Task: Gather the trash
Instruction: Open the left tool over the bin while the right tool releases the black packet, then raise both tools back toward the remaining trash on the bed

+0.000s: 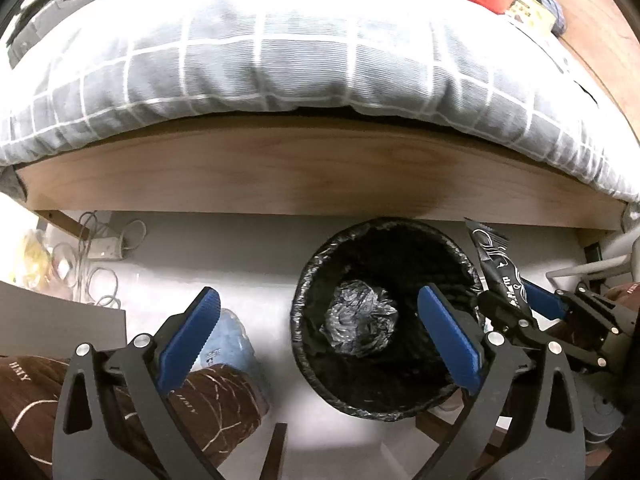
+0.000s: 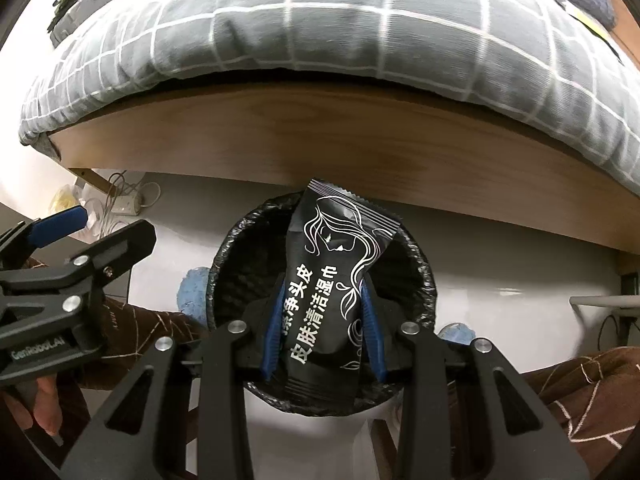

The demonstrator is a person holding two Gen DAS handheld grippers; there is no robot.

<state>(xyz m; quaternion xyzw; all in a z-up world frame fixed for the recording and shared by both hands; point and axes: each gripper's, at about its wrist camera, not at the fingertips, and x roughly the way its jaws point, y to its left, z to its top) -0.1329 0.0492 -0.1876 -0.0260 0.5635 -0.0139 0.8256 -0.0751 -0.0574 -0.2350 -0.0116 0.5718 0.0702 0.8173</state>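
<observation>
A round bin lined with a black bag (image 1: 304, 280) stands on the pale floor by the bed; it also shows in the right wrist view (image 2: 224, 256). Crumpled plastic (image 1: 360, 316) lies at its bottom. My right gripper (image 2: 322, 292) is shut on a black wet-wipe packet (image 2: 332, 280) with white line art and holds it upright over the bin's mouth; the packet also shows in the left wrist view (image 1: 500, 264) at the bin's right rim. My left gripper (image 1: 320, 300) is open and empty, above the bin's left side.
A wooden bed frame (image 1: 304, 172) with a grey checked duvet (image 1: 280, 48) runs across behind the bin. A power strip with tangled cables (image 1: 104, 248) lies on the floor at left. Brown trousered legs (image 1: 208, 404) and a blue slipper (image 1: 236, 340) sit left of the bin.
</observation>
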